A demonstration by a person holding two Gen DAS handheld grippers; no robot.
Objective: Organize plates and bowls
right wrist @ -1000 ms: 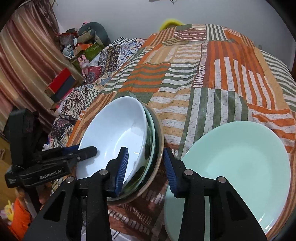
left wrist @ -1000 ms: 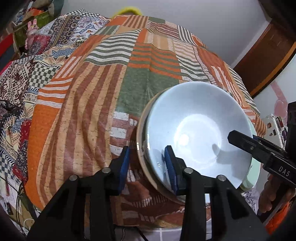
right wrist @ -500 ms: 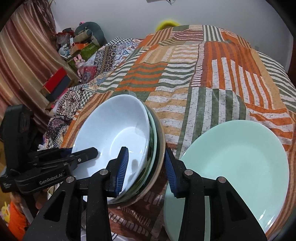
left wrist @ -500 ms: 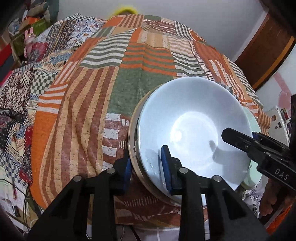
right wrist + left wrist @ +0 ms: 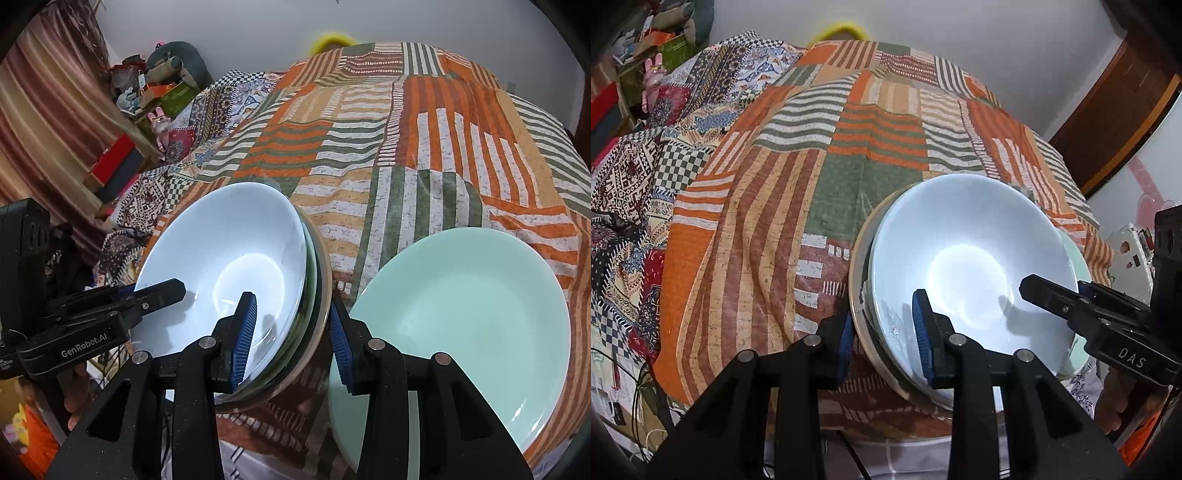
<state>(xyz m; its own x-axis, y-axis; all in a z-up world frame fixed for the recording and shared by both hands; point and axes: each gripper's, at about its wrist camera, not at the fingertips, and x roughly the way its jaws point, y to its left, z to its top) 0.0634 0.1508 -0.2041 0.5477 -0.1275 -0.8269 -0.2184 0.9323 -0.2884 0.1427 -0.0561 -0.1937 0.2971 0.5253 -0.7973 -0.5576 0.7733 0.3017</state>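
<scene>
A stack of nested bowls has a white bowl [image 5: 967, 266] [image 5: 229, 258] on top, a dark green one [image 5: 312, 273] under it and a tan one [image 5: 855, 280] outermost. It is tilted over the striped bedcover [image 5: 768, 229]. My left gripper [image 5: 882, 338] is shut on the stack's near left rim, one pad inside the white bowl and one outside the tan bowl. My right gripper [image 5: 291, 341] is shut on the opposite rim in the same way. A mint green plate [image 5: 461, 314] lies flat on the cover just right of the stack.
The patchwork bedcover [image 5: 424, 147] stretches far behind the dishes. Boxes and toys [image 5: 147, 99] crowd the far left beside a curtain. A wooden door frame [image 5: 1108, 122] stands at the right. A hand [image 5: 1115, 402] holds the right gripper's handle.
The left gripper's jaws have narrowed onto the stack's rim. The left side of the stack has risen a little, so it tilts more. The right gripper has kept still.
</scene>
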